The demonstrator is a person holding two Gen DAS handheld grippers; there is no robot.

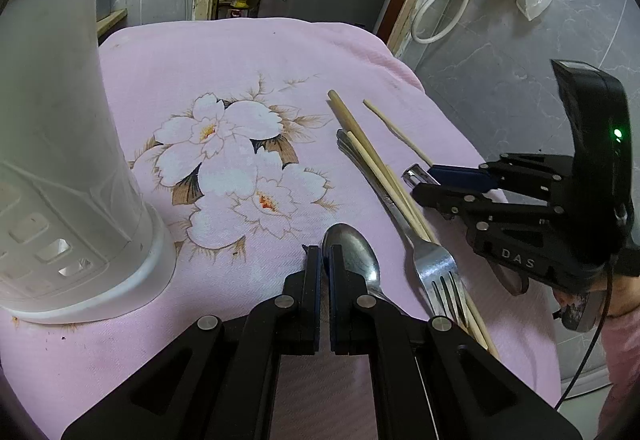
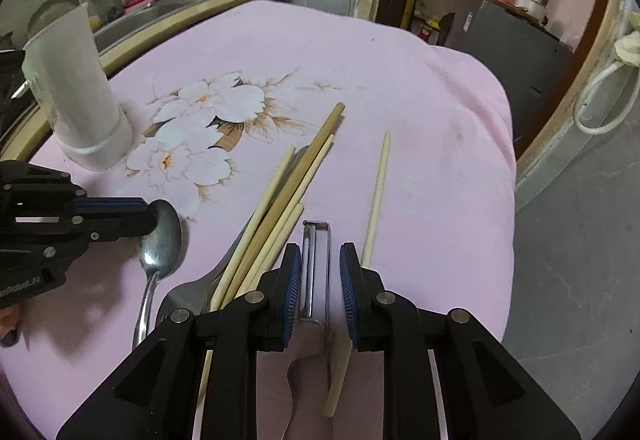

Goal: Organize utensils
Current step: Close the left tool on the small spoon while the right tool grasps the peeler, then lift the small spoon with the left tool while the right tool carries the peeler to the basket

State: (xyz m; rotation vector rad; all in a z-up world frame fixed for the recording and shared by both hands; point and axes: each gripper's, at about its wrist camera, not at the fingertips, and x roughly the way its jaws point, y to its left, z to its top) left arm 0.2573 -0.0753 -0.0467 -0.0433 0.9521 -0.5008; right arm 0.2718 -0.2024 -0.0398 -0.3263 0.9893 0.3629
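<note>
Two grippers worked over pink floral cloth (image 1: 248,51). Left gripper (image 1: 325,260) had fingers nearly together, gripping nothing — tips just beside spoon (image 1: 354,256) bowl. Right gripper (image 2: 320,268) stood spread, peeler (image 2: 316,264) lying between its pads, not pinched. Fork (image 1: 434,268) lay under chopstick bundle (image 2: 288,195); single chopstick (image 2: 378,195) apart. White utensil holder (image 2: 76,95) stood upright at cloth's left.
</note>
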